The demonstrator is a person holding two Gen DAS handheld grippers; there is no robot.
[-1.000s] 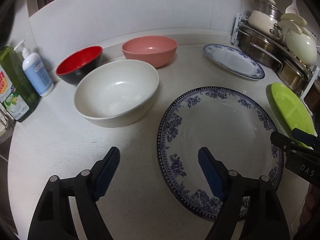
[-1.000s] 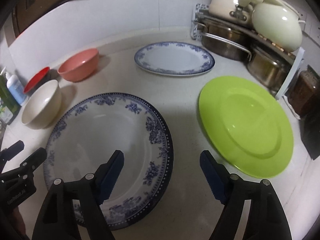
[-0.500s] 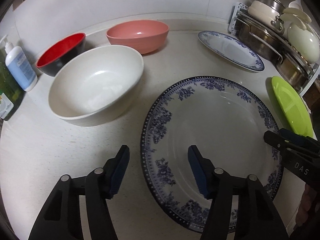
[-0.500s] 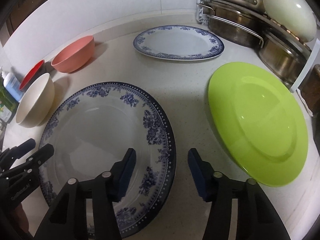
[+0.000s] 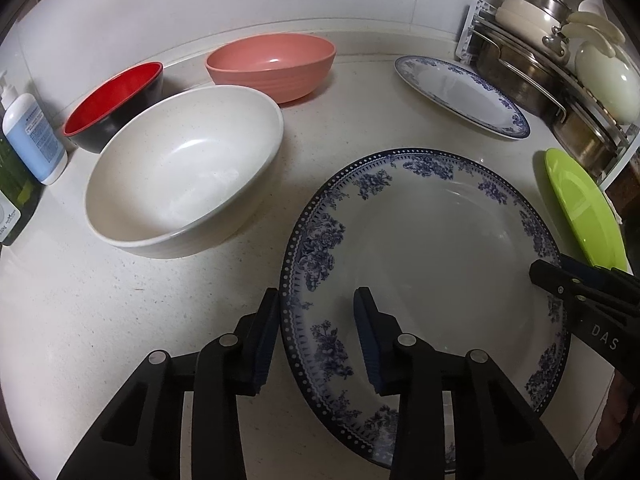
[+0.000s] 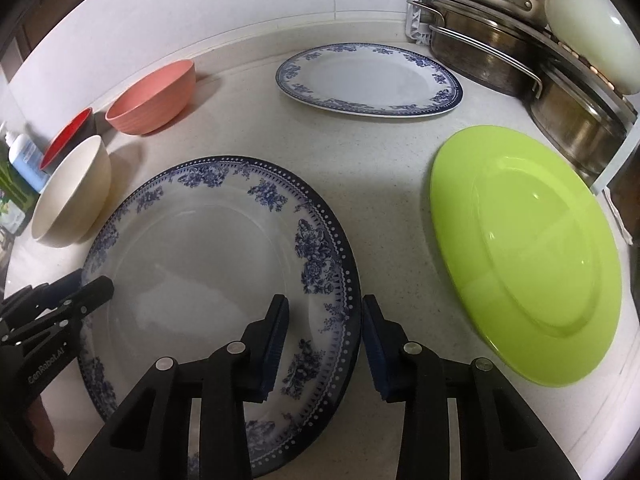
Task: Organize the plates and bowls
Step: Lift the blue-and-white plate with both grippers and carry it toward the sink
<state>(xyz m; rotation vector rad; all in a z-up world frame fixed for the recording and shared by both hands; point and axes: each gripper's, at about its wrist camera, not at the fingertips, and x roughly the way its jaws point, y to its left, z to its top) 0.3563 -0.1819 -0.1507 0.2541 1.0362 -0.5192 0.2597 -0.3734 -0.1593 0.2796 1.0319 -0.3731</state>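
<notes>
Both grippers straddle opposite rims of the big plate [image 5: 432, 264], lying flat: left gripper [image 5: 316, 336] and right gripper [image 6: 325, 340] closing, not yet clamped, for a level two-sided lift

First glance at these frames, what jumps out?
The big blue-and-white plate fills the near counter, with the left gripper and right gripper straddling its opposite rims, fingers closing but not yet pressing. A bright lime-green plate sits to its right. Cream bowl, pink bowl and red bowl cluster at back left.
</notes>
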